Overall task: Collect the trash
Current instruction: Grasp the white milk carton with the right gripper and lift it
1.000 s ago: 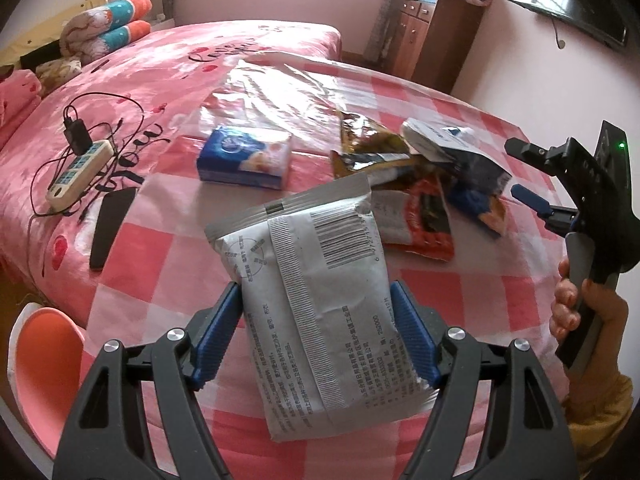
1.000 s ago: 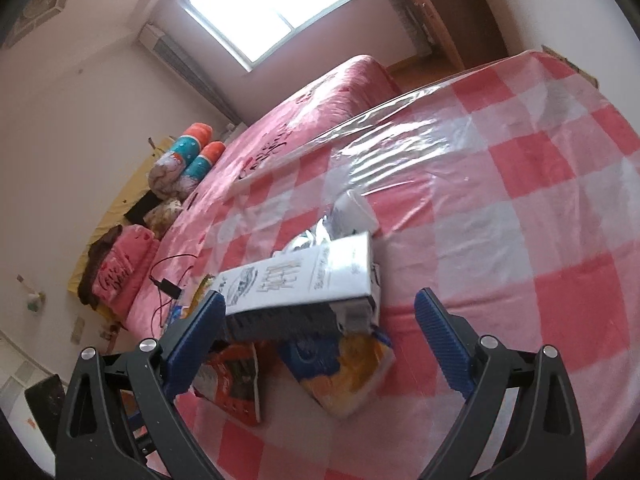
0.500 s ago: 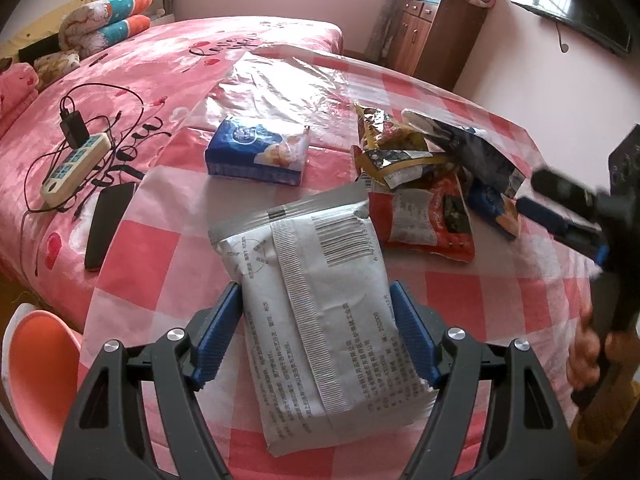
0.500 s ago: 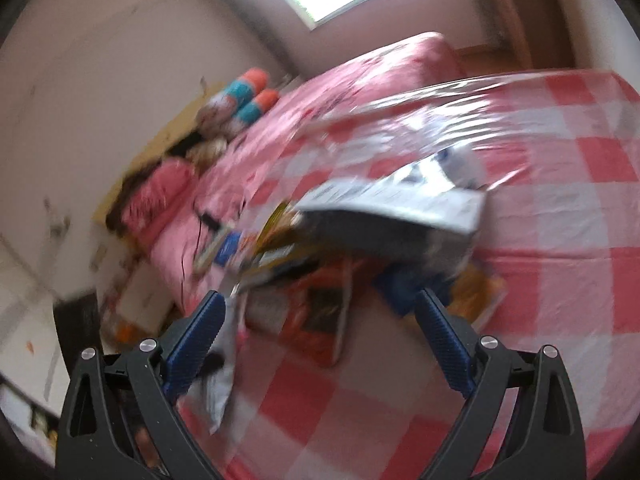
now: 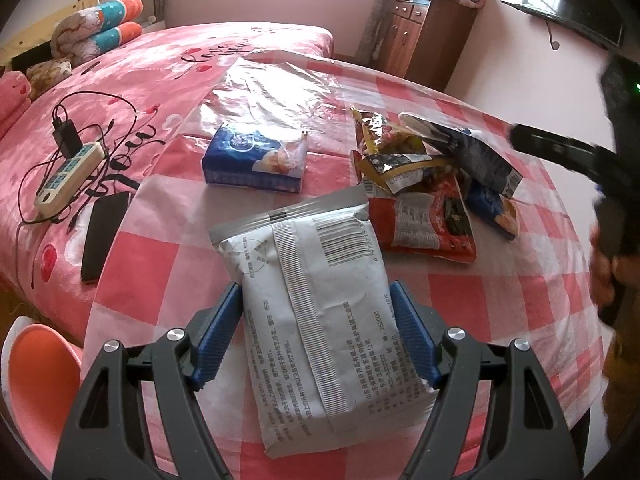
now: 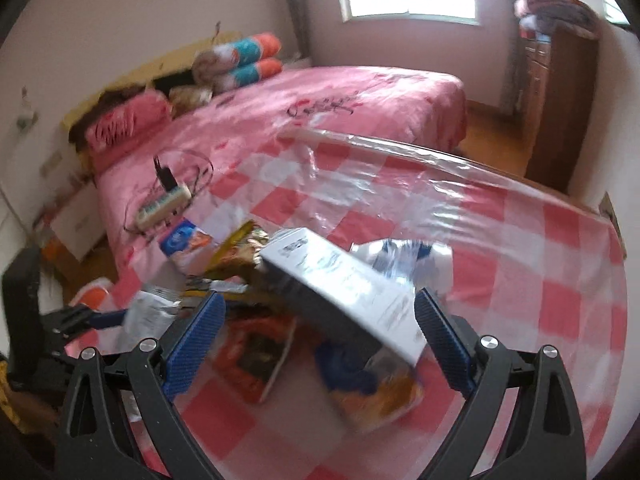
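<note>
A silver-white snack bag [image 5: 316,316] lies between the blue fingers of my left gripper [image 5: 316,332], which pinch its sides. A pile of trash sits at the right of the checked table [image 5: 520,296]: a red wrapper [image 5: 424,220], a gold wrapper [image 5: 384,148], a grey carton [image 5: 472,148] and a blue-orange packet [image 5: 496,208]. In the right wrist view my right gripper [image 6: 316,340] is open, with the grey carton [image 6: 344,288] and the blue-orange packet [image 6: 372,384] between its fingers, untouched. The red wrapper [image 6: 256,352] lies to their left.
A blue tissue pack [image 5: 256,160] lies on the table's far left. A power strip [image 5: 68,176] with cables and a black phone [image 5: 104,232] lie on the pink bed. An orange stool [image 5: 36,376] stands lower left. A wooden cabinet [image 5: 424,36] stands at the back.
My right gripper swung round over the trash pile and now faces the bed; its view is blurred by motion. My left gripper kept hold of the snack bag and shifted slightly.
</note>
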Action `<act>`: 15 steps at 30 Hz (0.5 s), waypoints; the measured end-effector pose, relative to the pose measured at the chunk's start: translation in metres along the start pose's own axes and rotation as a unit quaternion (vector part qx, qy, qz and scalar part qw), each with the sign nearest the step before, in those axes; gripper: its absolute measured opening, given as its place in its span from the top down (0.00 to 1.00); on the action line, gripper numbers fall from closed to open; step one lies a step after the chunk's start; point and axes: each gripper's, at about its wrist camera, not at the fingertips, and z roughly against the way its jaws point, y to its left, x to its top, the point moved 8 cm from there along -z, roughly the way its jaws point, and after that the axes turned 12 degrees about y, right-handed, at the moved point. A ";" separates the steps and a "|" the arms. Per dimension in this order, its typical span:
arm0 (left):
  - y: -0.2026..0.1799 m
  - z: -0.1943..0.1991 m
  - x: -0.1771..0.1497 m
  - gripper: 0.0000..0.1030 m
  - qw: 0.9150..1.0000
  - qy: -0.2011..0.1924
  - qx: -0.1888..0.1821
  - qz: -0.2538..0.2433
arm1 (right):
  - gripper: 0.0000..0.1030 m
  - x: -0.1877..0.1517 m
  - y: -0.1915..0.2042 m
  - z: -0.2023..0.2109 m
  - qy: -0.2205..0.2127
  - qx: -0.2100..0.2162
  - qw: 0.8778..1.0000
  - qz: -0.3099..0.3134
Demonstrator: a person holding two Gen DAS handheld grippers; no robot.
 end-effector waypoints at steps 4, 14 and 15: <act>0.000 -0.001 0.001 0.27 1.000 -0.003 -0.001 -0.003 | 0.08 0.014 -0.004 -0.026 0.038 0.012 0.999 0.026; 0.002 -0.003 0.006 0.27 1.000 -0.014 0.004 -0.013 | 0.08 0.014 -0.004 -0.063 0.110 0.064 0.991 0.042; 0.002 -0.003 0.007 0.27 1.000 -0.015 0.004 -0.012 | 0.08 0.013 -0.002 -0.061 0.112 0.068 0.990 0.043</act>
